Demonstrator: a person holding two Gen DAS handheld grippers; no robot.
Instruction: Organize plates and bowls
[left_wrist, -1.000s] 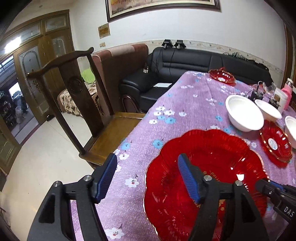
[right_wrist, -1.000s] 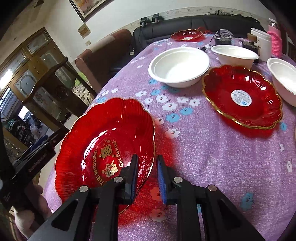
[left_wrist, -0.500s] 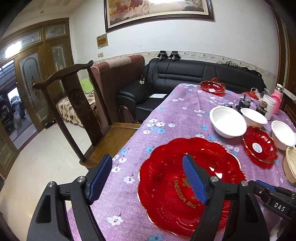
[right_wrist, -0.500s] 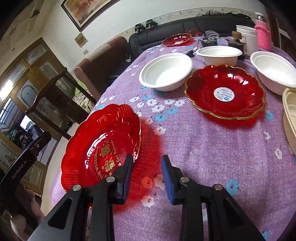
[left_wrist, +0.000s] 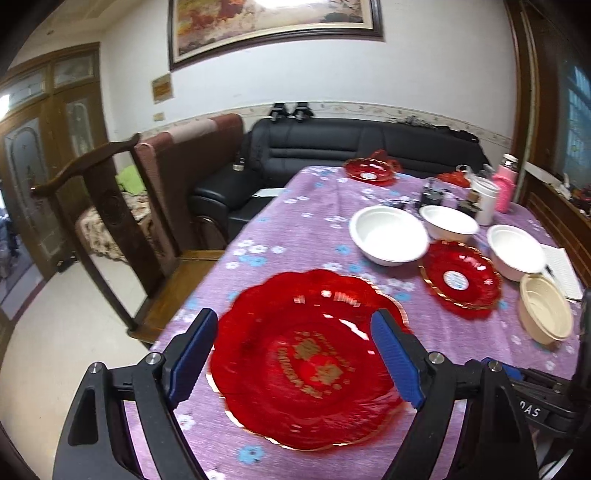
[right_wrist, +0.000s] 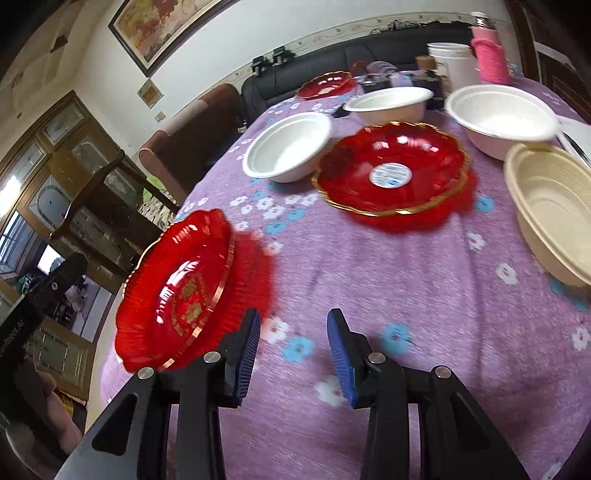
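A large red plate with gold lettering lies flat on the purple flowered tablecloth. My left gripper hovers over it, its jaws opening wide, pads apart from the plate and holding nothing. In the right wrist view the same plate lies to the left of my right gripper. Its jaws are opening too, with only tablecloth between them. Further on sit a smaller red plate with a sticker, three white bowls and a beige bowl.
Another red plate sits at the table's far end. A white canister and a pink bottle stand at the back right, with paper at the right edge. A wooden chair stands by the table's left side.
My right gripper has let go of the large red plate's rim and drawn back to the right. My left gripper has opened wider and pulled back and up. The plate now rests on the cloth.
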